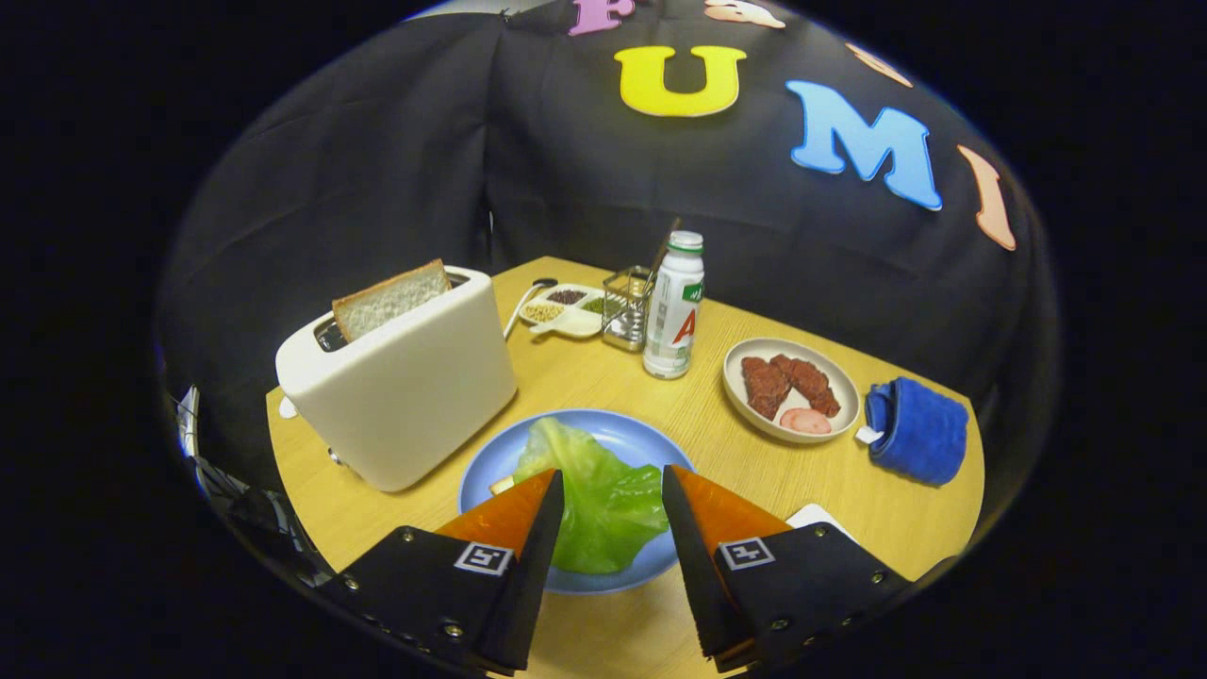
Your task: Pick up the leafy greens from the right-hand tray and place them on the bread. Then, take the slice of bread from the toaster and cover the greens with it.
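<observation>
One white plastic toaster (401,382) held one slice of bread (390,298). One green lettuce leaf (594,495) lay on one round blue plate (641,436), between the gripper (613,486), whose fingers stood wide apart, empty. One white bottle (673,306), one meat plate (790,389), one rolled blue cloth (919,430).

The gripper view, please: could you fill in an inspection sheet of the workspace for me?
Surface: wooden table.
Job's things: leafy greens lie on the blue plate, covering bread whose corner peeks out; bread slice stands in the white toaster.
Clutter: bottle, plate of meat, blue cloth, divided seed dish, wire rack.
Grippers: gripper open, fingers either side of the greens.
Cables: nothing seen.
Surroundings: black cloth wall.
</observation>
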Demonstrator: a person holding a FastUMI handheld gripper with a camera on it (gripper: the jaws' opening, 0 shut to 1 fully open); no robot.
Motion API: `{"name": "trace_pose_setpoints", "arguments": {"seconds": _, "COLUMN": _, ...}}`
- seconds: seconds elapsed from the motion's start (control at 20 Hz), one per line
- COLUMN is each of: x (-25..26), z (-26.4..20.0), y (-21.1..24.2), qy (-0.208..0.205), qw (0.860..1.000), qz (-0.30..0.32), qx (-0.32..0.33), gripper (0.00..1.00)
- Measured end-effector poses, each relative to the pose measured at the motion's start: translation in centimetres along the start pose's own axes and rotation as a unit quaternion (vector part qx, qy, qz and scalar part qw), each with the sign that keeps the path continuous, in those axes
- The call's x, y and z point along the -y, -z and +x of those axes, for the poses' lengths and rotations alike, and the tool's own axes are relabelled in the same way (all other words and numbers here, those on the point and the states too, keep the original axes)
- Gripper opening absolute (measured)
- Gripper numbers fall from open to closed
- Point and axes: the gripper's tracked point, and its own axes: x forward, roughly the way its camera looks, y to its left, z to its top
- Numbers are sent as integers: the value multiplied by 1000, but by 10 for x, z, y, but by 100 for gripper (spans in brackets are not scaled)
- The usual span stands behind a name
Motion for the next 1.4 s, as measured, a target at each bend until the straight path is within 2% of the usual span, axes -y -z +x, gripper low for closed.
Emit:
{"name": "trace_pose_setpoints", "arguments": {"seconds": 0.3, "x": -43, "z": -20, "y": -37, "qy": 46, "qw": 990, "qz": 29, "qx": 132, "gripper": 65}}
{"name": "trace_pose_setpoints", "arguments": {"seconds": 0.4, "x": -71, "z": -23, "y": -47, "qy": 36, "qw": 986, "qz": 30, "qx": 158, "gripper": 54}}
{"name": "trace_pose_setpoints", "arguments": {"seconds": 0.55, "x": -103, "z": -29, "y": -64, "qy": 35, "qw": 980, "qz": 21, "qx": 194, "gripper": 54}}
{"name": "trace_pose_setpoints", "arguments": {"seconds": 0.65, "x": -120, "z": -28, "y": -69, "qy": 35, "qw": 978, "qz": 17, "qx": 206, "gripper": 54}}
{"name": "trace_pose_setpoints", "arguments": {"seconds": 0.8, "x": -151, "z": -19, "y": -70, "qy": 12, "qw": 978, "qz": 23, "qx": 207, "gripper": 54}}
{"name": "trace_pose_setpoints", "arguments": {"seconds": 1.15, "x": -191, "z": 9, "y": -74, "qy": 10, "qw": 981, "qz": 18, "qx": 193, "gripper": 54}}
{"name": "trace_pose_setpoints", "arguments": {"seconds": 1.4, "x": -188, "z": 29, "y": -82, "qy": 57, "qw": 981, "qz": -12, "qx": 186, "gripper": 54}}
